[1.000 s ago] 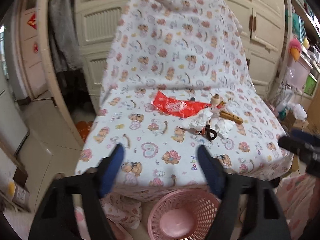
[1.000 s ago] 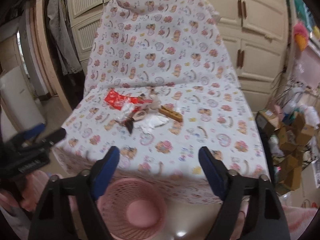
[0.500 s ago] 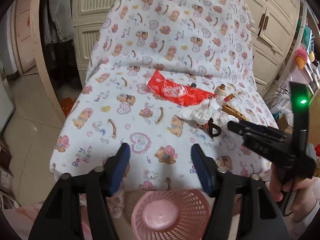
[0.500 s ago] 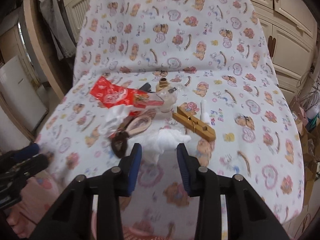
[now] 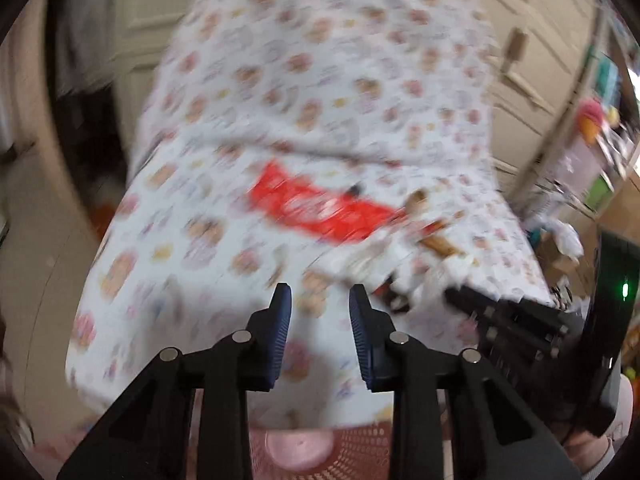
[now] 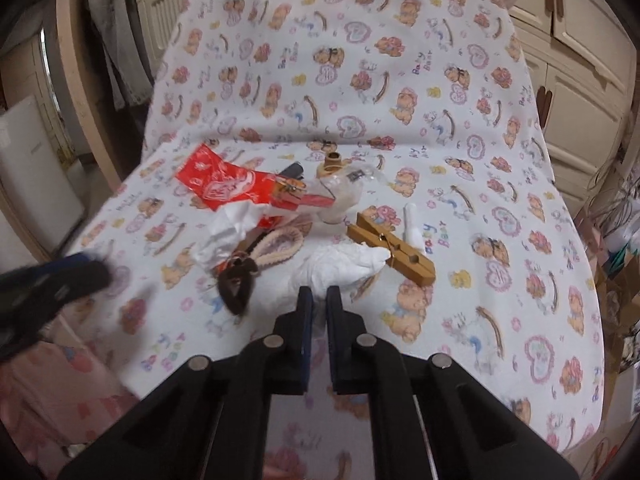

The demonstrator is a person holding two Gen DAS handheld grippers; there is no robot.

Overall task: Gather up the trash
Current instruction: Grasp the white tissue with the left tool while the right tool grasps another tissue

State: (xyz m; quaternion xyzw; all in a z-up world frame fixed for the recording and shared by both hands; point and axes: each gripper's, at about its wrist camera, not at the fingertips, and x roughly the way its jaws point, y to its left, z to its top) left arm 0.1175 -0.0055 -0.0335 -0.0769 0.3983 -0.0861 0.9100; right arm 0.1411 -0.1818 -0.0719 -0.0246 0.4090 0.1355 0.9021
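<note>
A pile of trash lies on a seat covered in bear-print cloth (image 6: 500,300). It holds a red wrapper (image 6: 224,184), a crumpled white tissue (image 6: 344,266), a second tissue (image 6: 228,232), a wooden clothespin (image 6: 394,250) and a dark hair tie (image 6: 236,284). My right gripper (image 6: 316,296) is nearly shut with its tips at the near edge of the white tissue. My left gripper (image 5: 318,300) is open and empty above the seat's front. The left wrist view is blurred; the red wrapper (image 5: 320,208) shows there.
A pink mesh basket (image 5: 352,452) stands on the floor below the seat's front edge. Cream cupboards (image 6: 580,80) stand behind. Boxes and clutter (image 6: 616,264) fill the right side. My left gripper shows blurred in the right wrist view (image 6: 52,284).
Both grippers have moved in toward the pile. The right jaws have narrowed from wide open to nearly shut at the white tissue. The left jaws have also narrowed.
</note>
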